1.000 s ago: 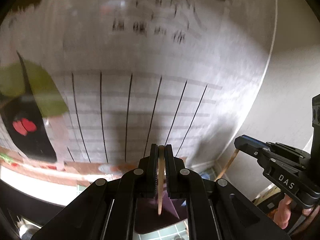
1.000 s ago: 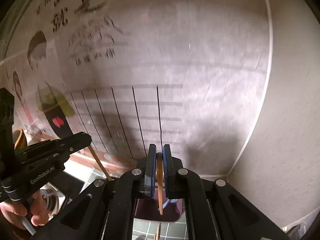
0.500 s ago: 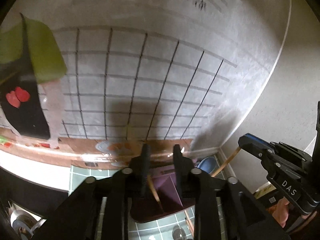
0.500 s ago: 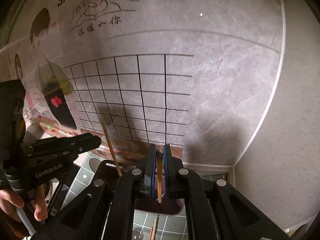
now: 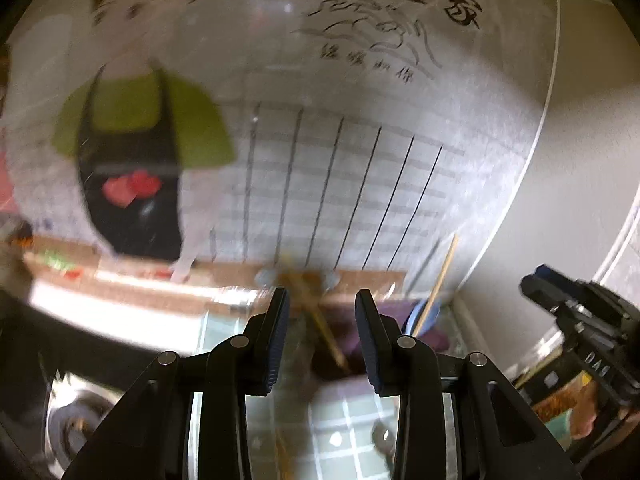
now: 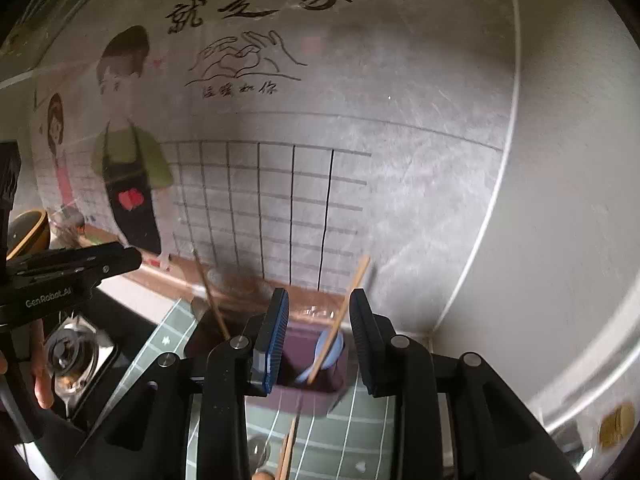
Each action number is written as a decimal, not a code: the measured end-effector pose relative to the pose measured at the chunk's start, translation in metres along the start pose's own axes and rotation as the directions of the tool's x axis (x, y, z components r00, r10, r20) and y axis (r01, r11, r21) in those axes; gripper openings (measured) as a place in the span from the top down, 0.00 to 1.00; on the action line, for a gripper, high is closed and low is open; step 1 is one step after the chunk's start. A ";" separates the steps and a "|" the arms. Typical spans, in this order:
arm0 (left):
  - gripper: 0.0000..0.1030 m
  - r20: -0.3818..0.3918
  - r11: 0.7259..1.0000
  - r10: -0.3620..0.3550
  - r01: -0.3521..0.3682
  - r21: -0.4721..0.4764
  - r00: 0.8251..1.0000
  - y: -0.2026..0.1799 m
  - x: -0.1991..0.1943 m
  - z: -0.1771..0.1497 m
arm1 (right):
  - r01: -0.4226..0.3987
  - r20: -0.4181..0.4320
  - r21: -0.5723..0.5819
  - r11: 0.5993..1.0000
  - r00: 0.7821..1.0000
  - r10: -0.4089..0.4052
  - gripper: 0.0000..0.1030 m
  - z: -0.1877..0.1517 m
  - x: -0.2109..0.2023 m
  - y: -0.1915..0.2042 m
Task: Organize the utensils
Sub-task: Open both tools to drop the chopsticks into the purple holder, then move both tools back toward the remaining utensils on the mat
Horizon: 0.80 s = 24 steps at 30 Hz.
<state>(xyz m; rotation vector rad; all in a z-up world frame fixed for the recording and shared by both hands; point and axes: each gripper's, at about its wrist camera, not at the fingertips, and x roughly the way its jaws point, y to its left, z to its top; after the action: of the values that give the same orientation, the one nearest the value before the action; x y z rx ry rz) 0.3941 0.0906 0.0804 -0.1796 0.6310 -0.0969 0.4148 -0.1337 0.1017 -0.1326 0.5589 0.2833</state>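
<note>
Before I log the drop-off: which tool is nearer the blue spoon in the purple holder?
Right. The right tool hangs directly before the blue spoon; the left tool sits off to the spoon's left.

A wall poster shows two cartoon figures, black lettering and a tile grid. A glass jar sits at lower left by a green grid-patterned mat.
</note>
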 end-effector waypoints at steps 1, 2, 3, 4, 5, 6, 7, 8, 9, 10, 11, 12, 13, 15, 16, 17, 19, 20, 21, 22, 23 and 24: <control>0.66 -0.005 1.000 0.015 -0.015 0.000 1.000 0.003 -0.005 -0.011 | 0.001 -0.002 -0.001 1.000 1.000 -0.001 0.71 -0.006 -0.004 0.002; 0.65 -0.011 1.000 0.025 -0.025 0.001 1.000 0.004 -0.008 -0.020 | 0.002 -0.005 0.000 1.000 1.000 -0.002 0.71 -0.013 -0.008 0.004; 0.65 -0.018 1.000 0.031 -0.031 0.000 0.999 0.006 -0.012 -0.029 | -0.004 -0.009 0.003 1.000 1.000 0.004 0.71 -0.021 -0.013 0.006; 0.64 -0.031 0.999 0.033 -0.033 -0.005 0.999 0.009 -0.018 -0.041 | -0.017 -0.016 0.008 1.000 1.000 0.017 0.71 -0.029 -0.017 0.008; 0.64 -0.041 0.999 0.030 -0.031 -0.009 0.999 0.011 -0.023 -0.051 | -0.028 -0.026 0.013 1.000 0.999 0.028 0.71 -0.037 -0.019 0.010; 0.63 -0.050 1.000 0.029 -0.029 -0.011 0.998 0.012 -0.027 -0.059 | -0.034 -0.036 0.015 0.999 0.999 0.035 0.71 -0.043 -0.021 0.012; 0.63 -0.058 0.999 0.031 -0.031 -0.012 0.998 0.014 -0.033 -0.070 | -0.040 -0.050 0.020 0.999 0.998 0.041 0.71 -0.053 -0.023 0.014; 0.63 -0.063 0.999 0.032 -0.033 -0.009 0.997 0.014 -0.038 -0.079 | -0.045 -0.058 0.023 0.999 0.997 0.046 0.71 -0.058 -0.025 0.016; 0.63 -0.067 0.999 0.034 -0.034 -0.009 0.997 0.014 -0.042 -0.086 | -0.050 -0.071 0.028 0.998 0.996 0.052 0.71 -0.067 -0.027 0.018; 0.63 -0.072 0.999 0.036 -0.037 -0.010 0.997 0.016 -0.047 -0.095 | -0.047 -0.080 0.032 0.998 0.996 0.049 0.71 -0.075 -0.029 0.021; 0.63 -0.082 0.999 0.043 -0.044 -0.013 0.996 0.019 -0.052 -0.106 | -0.044 -0.086 0.039 0.998 0.995 0.047 0.71 -0.081 -0.031 0.023; 0.63 -0.088 0.998 0.050 -0.052 -0.019 0.995 0.021 -0.055 -0.114 | -0.046 -0.093 0.046 0.998 0.994 0.050 0.71 -0.089 -0.033 0.026; 0.63 -0.099 0.998 0.058 -0.062 -0.031 0.993 0.025 -0.058 -0.125 | -0.052 -0.097 0.048 0.998 0.994 0.056 0.71 -0.096 -0.035 0.030; 0.63 -0.124 0.996 0.063 -0.071 -0.058 0.990 0.033 -0.061 -0.140 | -0.067 -0.113 0.050 0.997 0.991 0.072 0.71 -0.111 -0.039 0.039; 0.63 -0.135 0.995 0.063 -0.073 -0.073 0.989 0.037 -0.062 -0.148 | -0.073 -0.121 0.048 0.996 0.990 0.078 0.71 -0.116 -0.039 0.044; 0.63 -0.150 0.992 0.063 -0.078 -0.095 0.987 0.042 -0.064 -0.158 | -0.082 -0.133 0.044 0.996 0.987 0.088 0.71 -0.123 -0.040 0.050; 0.63 -0.165 0.989 0.073 -0.093 -0.117 0.984 0.049 -0.067 -0.171 | -0.103 -0.175 0.045 0.994 0.979 0.109 0.71 -0.141 -0.039 0.062; 0.63 -0.170 0.986 0.085 -0.107 -0.124 0.982 0.052 -0.069 -0.177 | -0.115 -0.192 0.046 0.992 0.974 0.122 0.71 -0.148 -0.039 0.067; 0.63 -0.179 0.982 0.099 -0.125 -0.139 0.979 0.057 -0.071 -0.186 | -0.124 -0.205 0.041 0.991 0.970 0.130 0.71 -0.155 -0.038 0.072; 0.63 -0.187 0.980 0.101 -0.130 -0.148 0.977 0.060 -0.072 -0.190 | -0.129 -0.224 0.028 0.991 0.966 0.133 0.71 -0.163 -0.037 0.079; 0.63 -0.205 0.978 0.097 -0.132 -0.164 0.974 0.064 -0.073 -0.198 | -0.134 -0.238 0.023 0.991 0.962 0.136 0.71 -0.169 -0.036 0.084; 0.63 -0.217 0.976 0.091 -0.130 -0.174 0.972 0.066 -0.073 -0.204 | -0.144 -0.249 0.022 0.989 0.958 0.145 0.71 -0.175 -0.036 0.088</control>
<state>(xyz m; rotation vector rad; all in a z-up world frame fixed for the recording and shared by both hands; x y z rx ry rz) 0.2167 0.1383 -0.0518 -0.3184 0.8589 0.0528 0.2711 -0.0928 -0.0301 -0.1248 0.8218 0.4109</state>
